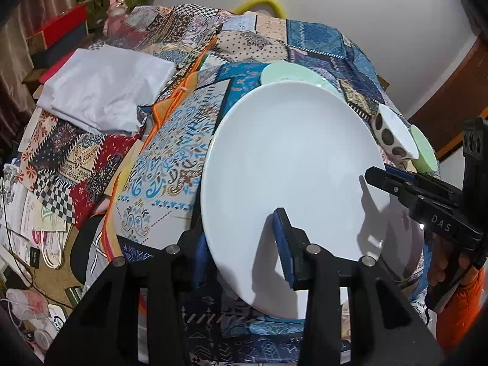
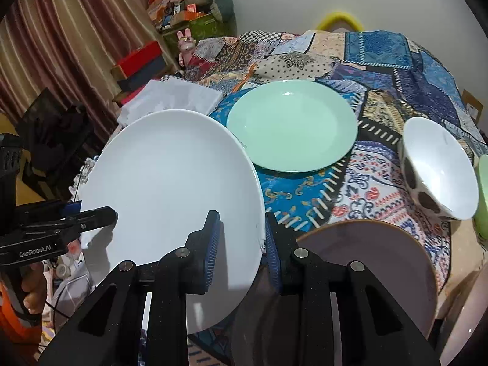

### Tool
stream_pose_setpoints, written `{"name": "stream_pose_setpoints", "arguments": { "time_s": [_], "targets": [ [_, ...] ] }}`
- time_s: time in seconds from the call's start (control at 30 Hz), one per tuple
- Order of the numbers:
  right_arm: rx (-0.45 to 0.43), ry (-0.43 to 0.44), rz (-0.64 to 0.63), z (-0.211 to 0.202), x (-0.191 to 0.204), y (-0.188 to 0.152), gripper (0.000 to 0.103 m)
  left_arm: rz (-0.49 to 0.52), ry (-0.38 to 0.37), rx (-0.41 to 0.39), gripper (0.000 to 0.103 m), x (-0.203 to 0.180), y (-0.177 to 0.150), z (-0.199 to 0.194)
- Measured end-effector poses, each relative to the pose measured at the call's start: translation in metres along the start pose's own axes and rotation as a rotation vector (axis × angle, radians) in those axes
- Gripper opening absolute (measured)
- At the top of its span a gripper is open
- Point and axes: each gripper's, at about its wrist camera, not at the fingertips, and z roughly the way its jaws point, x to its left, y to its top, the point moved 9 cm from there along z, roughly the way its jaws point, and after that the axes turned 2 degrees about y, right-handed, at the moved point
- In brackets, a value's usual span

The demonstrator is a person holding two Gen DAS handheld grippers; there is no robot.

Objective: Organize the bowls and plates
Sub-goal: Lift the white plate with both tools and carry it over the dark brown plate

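Observation:
A large white plate [image 1: 289, 164] is held tilted above the patchwork cloth [image 1: 170, 158]. My left gripper [image 1: 244, 244] is shut on its near rim, one finger above and one below. My right gripper [image 2: 242, 238] is shut on the plate's [image 2: 170, 183] opposite rim, and it shows at the right edge of the left wrist view [image 1: 378, 180]. A mint green plate [image 2: 291, 125] lies flat behind. A white bowl with dark spots [image 2: 439, 170] stands on the right. A grey plate with a brown rim [image 2: 375, 259] lies under my right gripper.
A second green dish [image 2: 483, 195] sits at the far right edge. A folded white cloth [image 1: 106, 88] lies at the back left. Boxes [image 2: 140, 61] and a rabbit figure [image 2: 186, 45] stand behind; papers and clutter cover the floor on the left.

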Motion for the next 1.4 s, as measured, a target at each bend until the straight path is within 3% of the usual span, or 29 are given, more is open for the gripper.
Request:
{"name": "stream_pose_setpoints", "arguments": {
  "time_s": [0.67, 1.4],
  "targets": [
    [-0.082, -0.054, 0.083, -0.059, -0.045, -0.023, 0.027, 0.100, -0.049, -0.028, 0.040, -0.071, 0.003, -0.015],
    [-0.113, -0.087, 0.235, -0.093, -0.106, -0.066, 0.027, 0.210, -0.082, 0.038, 0.040, -0.146, -0.009, 0.010]
  ]
}}
